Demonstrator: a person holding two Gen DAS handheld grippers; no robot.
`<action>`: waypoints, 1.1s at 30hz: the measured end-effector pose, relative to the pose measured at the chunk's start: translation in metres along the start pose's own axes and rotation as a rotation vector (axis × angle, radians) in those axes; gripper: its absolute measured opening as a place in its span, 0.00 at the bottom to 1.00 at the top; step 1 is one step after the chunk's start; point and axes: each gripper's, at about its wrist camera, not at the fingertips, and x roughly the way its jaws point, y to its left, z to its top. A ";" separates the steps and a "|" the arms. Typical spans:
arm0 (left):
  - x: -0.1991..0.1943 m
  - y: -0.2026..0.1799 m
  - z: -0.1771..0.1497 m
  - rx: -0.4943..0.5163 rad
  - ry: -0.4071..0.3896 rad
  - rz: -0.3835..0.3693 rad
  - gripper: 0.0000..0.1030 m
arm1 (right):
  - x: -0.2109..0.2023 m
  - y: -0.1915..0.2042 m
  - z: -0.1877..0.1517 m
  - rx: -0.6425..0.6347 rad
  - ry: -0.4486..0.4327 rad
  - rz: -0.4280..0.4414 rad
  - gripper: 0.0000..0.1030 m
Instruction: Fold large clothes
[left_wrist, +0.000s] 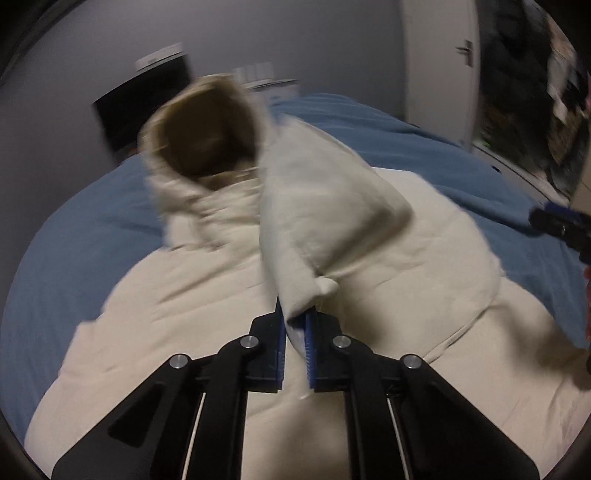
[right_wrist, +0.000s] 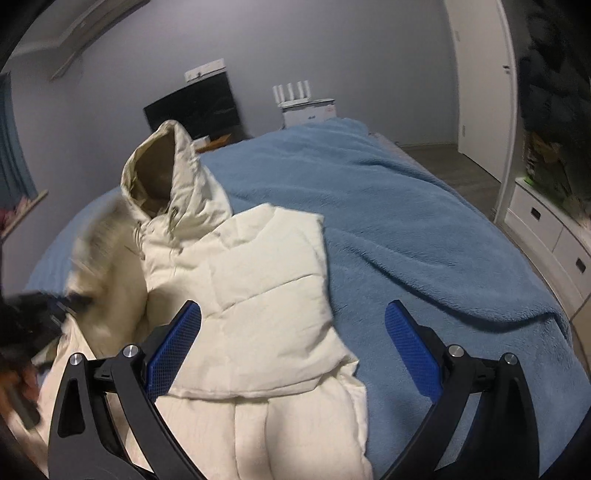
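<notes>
A cream hooded puffer jacket (left_wrist: 192, 302) lies spread on a bed with a blue blanket (left_wrist: 88, 236). Its hood (left_wrist: 210, 136) stands up at the far end. My left gripper (left_wrist: 295, 319) is shut on a fold of the jacket's sleeve (left_wrist: 332, 221), which rises off the jacket body, blurred. In the right wrist view the jacket (right_wrist: 258, 277) has one side folded over its front, and the hood (right_wrist: 159, 173) is at the upper left. My right gripper (right_wrist: 293, 310) stands open just above the jacket's right edge, nothing between its fingers. The left gripper (right_wrist: 26, 325) is a dark blur at the left edge.
The blue blanket (right_wrist: 424, 240) stretches bare to the right of the jacket. Beyond the bed are a black screen (right_wrist: 192, 110) and a white box (right_wrist: 306, 109) against the wall. A white door (right_wrist: 480, 92) and white drawers (right_wrist: 546, 229) line the right side.
</notes>
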 end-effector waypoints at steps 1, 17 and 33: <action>-0.004 0.013 -0.006 -0.023 0.014 0.006 0.09 | 0.001 0.004 -0.002 -0.014 0.006 0.002 0.93; 0.016 0.100 -0.094 -0.310 0.232 -0.049 0.70 | 0.017 0.050 -0.029 -0.141 0.145 0.036 0.93; 0.061 0.097 -0.105 -0.233 0.233 -0.035 0.69 | 0.120 0.047 -0.052 -0.163 0.276 -0.054 0.93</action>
